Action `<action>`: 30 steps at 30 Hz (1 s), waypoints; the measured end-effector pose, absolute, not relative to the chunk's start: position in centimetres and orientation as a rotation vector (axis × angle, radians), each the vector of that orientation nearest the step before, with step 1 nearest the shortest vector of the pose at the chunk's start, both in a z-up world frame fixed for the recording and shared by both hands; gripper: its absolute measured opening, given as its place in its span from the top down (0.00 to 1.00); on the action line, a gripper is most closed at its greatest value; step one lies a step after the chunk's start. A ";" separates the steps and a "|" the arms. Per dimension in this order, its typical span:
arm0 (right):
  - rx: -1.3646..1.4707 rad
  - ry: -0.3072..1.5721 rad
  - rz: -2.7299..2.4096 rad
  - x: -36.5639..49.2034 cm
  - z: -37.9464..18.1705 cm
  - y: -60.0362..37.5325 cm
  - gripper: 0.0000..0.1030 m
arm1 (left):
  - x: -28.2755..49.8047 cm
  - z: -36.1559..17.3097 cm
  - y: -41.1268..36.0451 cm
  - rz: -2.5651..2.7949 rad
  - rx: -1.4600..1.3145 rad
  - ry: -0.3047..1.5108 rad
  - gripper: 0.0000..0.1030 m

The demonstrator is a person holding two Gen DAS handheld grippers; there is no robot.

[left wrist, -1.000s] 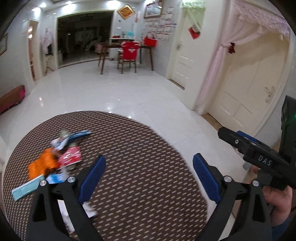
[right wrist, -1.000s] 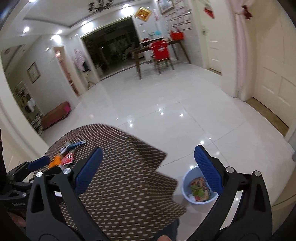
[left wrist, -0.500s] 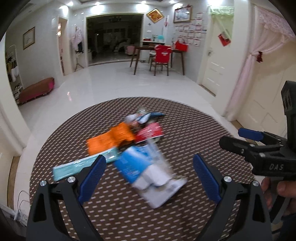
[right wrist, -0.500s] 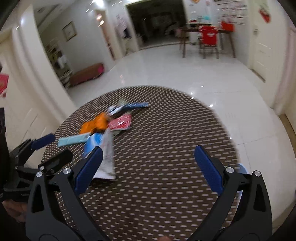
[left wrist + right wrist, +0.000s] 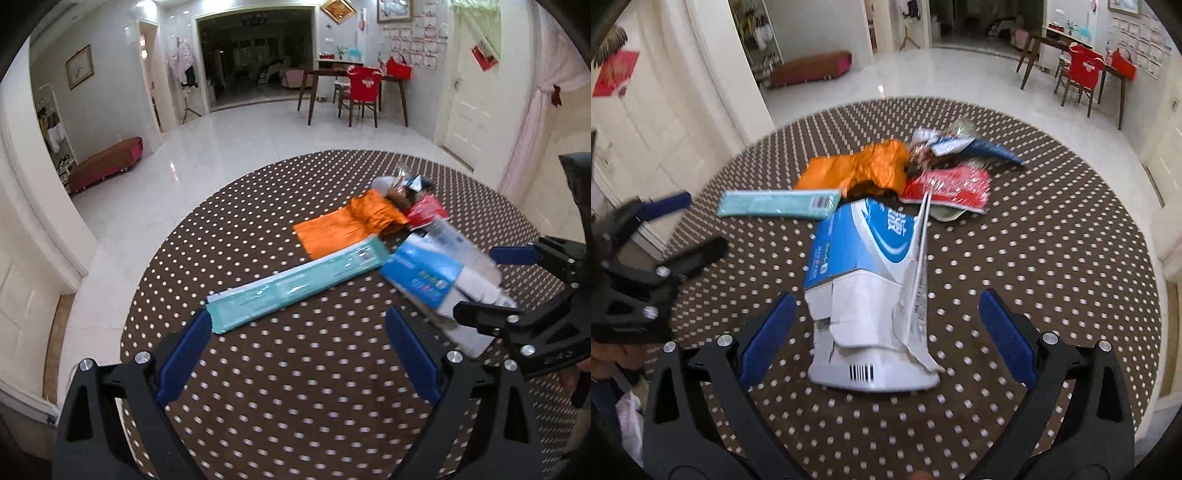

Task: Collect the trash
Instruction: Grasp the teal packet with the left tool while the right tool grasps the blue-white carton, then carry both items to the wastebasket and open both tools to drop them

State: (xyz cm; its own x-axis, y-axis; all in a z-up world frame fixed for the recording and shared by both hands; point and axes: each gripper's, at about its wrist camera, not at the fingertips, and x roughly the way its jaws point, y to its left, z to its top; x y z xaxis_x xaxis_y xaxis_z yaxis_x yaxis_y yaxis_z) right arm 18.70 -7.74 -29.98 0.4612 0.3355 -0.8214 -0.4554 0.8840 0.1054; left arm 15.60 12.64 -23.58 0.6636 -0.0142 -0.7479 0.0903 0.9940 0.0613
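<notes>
A pile of trash lies on a round brown dotted table [image 5: 295, 387]. A flattened blue and white carton [image 5: 871, 280] lies nearest, directly between the fingers of my open right gripper [image 5: 886, 332]; it also shows in the left wrist view [image 5: 436, 280]. Behind it lie a long teal box [image 5: 295, 284] [image 5: 779, 203], an orange wrapper [image 5: 347, 225] [image 5: 864, 170], a red packet [image 5: 949, 186] [image 5: 424, 212] and a dark blue wrapper [image 5: 971, 146]. My left gripper [image 5: 299, 354] is open and empty, just short of the teal box's near end.
The table [image 5: 1052, 258] stands on a glossy white tiled floor [image 5: 240, 147]. A wooden table with a red-covered chair [image 5: 364, 92] stands far back. A low red bench [image 5: 107, 162] sits by the left wall. Doors [image 5: 472, 103] and a pink curtain [image 5: 535, 122] are on the right.
Both grippers have swung left and down toward the trash pile. The carton now sits between the right fingers, and the teal box is close to the left gripper. Both stay open.
</notes>
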 end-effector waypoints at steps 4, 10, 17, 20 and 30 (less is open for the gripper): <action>-0.147 0.953 0.488 18.5 -31.2 -7.0 0.30 | 17.2 -24.6 12.8 -0.106 0.180 0.866 0.10; -0.126 0.961 0.506 18.1 -30.8 -8.7 0.44 | 19.5 -25.8 11.7 -0.200 0.357 0.893 0.10; -0.063 0.945 0.488 17.1 -30.2 -12.3 0.43 | 21.8 -26.3 12.3 -0.418 0.267 1.006 0.42; -0.023 0.934 0.472 16.9 -29.8 -13.8 0.43 | 21.3 -26.2 11.9 -0.429 0.264 1.006 0.68; 0.044 0.899 0.434 16.9 -28.8 -17.5 0.43 | 17.9 -26.6 11.0 -0.386 0.227 1.030 0.74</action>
State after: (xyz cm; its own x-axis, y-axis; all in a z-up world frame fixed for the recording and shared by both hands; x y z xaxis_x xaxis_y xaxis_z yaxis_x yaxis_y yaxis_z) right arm 16.92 -17.48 -28.79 0.5423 0.3832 -0.7477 -0.3468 0.9127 0.2162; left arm 17.91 11.00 -26.58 0.4558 -0.2042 -0.8664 0.4148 0.9099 0.0038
